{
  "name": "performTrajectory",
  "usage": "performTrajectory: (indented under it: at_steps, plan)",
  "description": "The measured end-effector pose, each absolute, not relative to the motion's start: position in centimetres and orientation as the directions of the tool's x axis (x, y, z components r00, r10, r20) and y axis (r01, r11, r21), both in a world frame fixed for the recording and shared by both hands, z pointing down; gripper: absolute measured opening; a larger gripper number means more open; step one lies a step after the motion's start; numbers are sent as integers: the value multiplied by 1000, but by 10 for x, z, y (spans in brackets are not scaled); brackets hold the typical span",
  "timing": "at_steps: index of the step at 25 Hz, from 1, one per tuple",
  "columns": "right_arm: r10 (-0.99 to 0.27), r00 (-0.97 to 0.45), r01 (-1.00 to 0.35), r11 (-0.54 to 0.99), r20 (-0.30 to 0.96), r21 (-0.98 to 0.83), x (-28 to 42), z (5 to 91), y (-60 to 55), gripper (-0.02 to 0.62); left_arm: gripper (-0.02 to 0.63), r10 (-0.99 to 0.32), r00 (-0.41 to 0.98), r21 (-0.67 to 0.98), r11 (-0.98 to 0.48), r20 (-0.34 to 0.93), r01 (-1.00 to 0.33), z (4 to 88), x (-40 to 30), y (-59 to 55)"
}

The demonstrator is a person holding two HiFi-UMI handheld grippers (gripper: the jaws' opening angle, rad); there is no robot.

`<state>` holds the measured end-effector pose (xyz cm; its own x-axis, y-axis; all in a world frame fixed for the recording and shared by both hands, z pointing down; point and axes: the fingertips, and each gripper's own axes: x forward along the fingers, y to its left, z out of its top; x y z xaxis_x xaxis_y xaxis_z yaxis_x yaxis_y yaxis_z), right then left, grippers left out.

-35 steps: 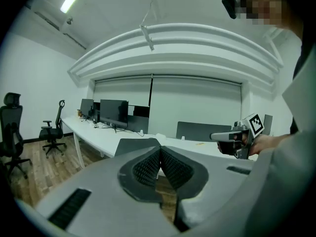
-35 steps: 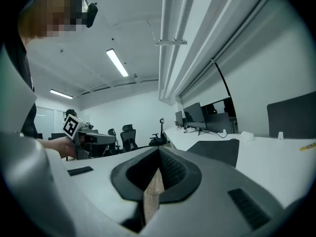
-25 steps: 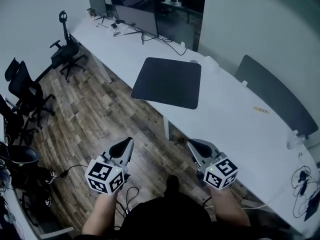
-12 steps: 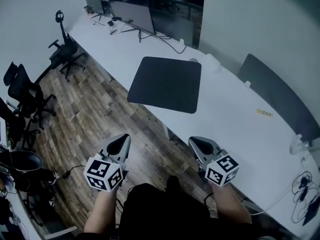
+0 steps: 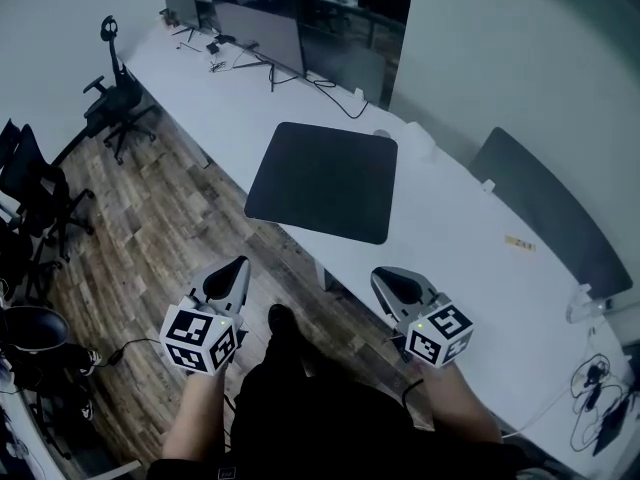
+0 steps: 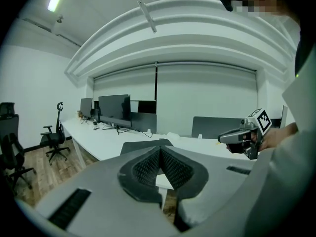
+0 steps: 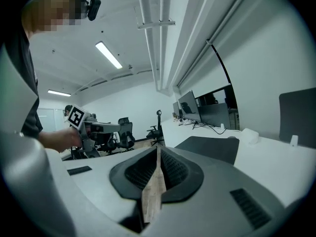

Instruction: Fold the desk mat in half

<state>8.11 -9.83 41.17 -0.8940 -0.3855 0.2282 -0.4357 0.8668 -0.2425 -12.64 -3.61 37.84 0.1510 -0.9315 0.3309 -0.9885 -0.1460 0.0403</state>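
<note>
Over the brown wood-plank floor (image 5: 160, 218), my left gripper (image 5: 234, 271) hovers with its jaws pressed together, gripping nothing. Ahead, the dark grey rectangular desk mat (image 5: 322, 180) lies flat and unfolded on the long white desk (image 5: 470, 268), its near edge close to the desk's front edge (both grippers are well short of it). My right gripper (image 5: 385, 280), just beside the desk's edge, has just been opening its jaws to a thin slit, with nothing between them.
</note>
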Motion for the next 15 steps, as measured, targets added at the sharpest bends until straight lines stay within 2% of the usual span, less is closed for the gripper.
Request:
performTrajectory:
  at_steps: [4, 8, 15]
  plan:
    - [-408, -877, -463, 859, 254, -219, 57, 414, -121, 61, 7, -937, 148, 58, -137, 317, -989, 383, -165, -58]
    - [-445, -854, -504, 834, 268, -223, 24, 419, -147, 74, 8, -934, 184, 84, -166, 306, -983, 391, -207, -94]
    - [-491, -812, -568, 789, 315, -235, -64, 425, -181, 100, 8, -887, 322, 51, -323, 331, -945, 403, -275, -153]
